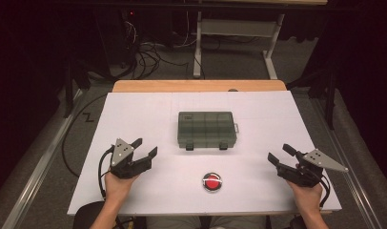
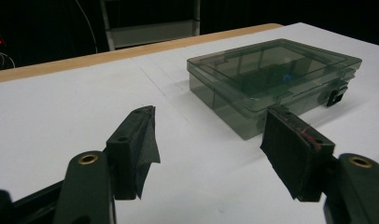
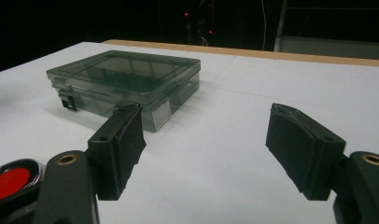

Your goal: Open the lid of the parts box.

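Note:
A smoky transparent compartment box lies shut in the middle of the white table, its two dark latches facing the person. My left gripper rests at the table's left, held by a hand, jaws wide open and empty, pointing toward the box. At the right side my right gripper also stands open with nothing between its jaws; the box lies ahead to its left. A red round button sits near the front edge, between the two hands.
A wooden strip borders the table's far edge. Beyond it stand a white desk frame and loose cables on the floor. The red button lies just left of the right gripper's left jaw.

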Demonstrator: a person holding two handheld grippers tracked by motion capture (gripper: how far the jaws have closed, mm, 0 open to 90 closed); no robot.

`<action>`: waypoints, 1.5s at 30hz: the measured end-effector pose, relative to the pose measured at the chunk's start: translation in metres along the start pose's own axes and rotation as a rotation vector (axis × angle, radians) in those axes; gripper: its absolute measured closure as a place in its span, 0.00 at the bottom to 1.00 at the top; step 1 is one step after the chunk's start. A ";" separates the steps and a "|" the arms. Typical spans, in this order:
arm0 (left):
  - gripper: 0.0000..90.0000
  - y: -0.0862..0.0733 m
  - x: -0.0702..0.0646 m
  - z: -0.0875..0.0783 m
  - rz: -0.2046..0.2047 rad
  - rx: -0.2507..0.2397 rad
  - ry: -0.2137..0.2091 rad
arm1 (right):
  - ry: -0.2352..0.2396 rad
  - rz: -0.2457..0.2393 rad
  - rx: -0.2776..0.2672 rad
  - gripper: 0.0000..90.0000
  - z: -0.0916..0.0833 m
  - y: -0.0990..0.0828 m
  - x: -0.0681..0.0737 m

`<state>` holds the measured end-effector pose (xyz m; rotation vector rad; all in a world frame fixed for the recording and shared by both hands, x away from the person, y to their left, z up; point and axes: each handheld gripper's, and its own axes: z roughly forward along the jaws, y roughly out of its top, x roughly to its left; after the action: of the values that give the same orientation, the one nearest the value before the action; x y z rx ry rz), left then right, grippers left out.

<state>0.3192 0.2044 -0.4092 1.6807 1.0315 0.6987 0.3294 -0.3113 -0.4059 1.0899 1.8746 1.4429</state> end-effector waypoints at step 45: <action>0.42 0.005 0.002 0.010 0.008 -0.040 -0.004 | 0.036 -0.032 -0.010 0.41 0.015 0.006 0.004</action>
<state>0.3305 0.2010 -0.4078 1.6519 1.0018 0.7166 0.3408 -0.2998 -0.4040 1.0313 1.8993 1.4612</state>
